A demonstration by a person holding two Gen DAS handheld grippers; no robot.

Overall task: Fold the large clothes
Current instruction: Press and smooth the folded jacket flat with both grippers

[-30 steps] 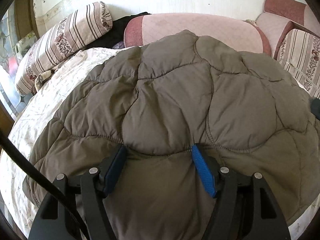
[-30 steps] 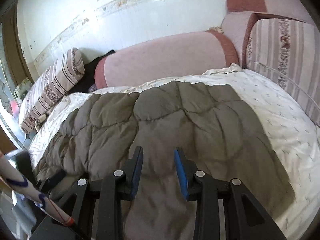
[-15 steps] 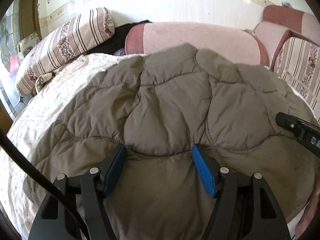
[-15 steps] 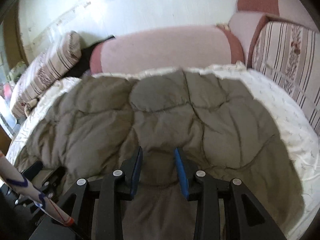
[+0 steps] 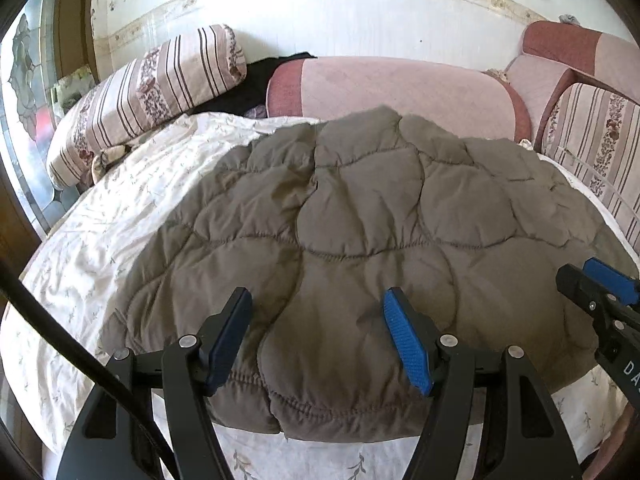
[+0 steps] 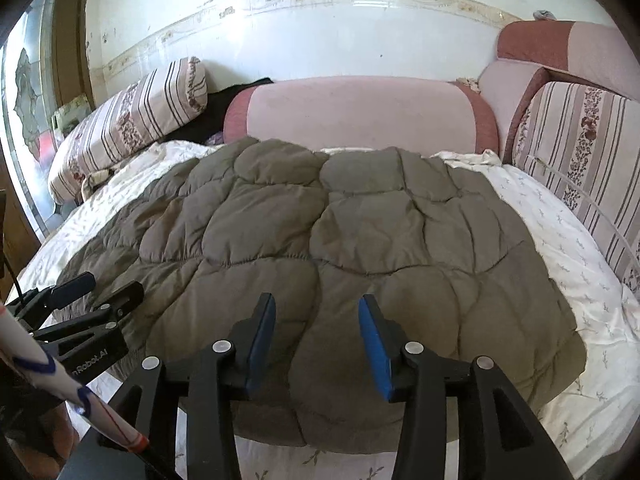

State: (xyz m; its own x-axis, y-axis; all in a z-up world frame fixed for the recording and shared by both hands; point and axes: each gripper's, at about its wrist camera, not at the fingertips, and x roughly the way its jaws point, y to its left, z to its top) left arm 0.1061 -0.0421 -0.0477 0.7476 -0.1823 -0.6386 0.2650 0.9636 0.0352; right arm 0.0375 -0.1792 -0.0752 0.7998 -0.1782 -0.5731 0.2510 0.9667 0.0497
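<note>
White lettering stands on the black body of the left tongs (image 6: 98,300) at eight o'clock in the right wrist view; it reads "n.Robot.AI", with the start cut off. In the left wrist view, at four o'clock, the black body of the right tongs (image 5: 600,284) bears white letters "DA", the rest lying beyond the edge. No other writing can be read.

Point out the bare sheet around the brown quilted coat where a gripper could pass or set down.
Bare white sheet runs between the brown quilted coat and the striped cushions on its right. A wider patch lies left of the coat, below the striped pillow. The near edge is crowded by the left gripper and right gripper, both open.
</note>
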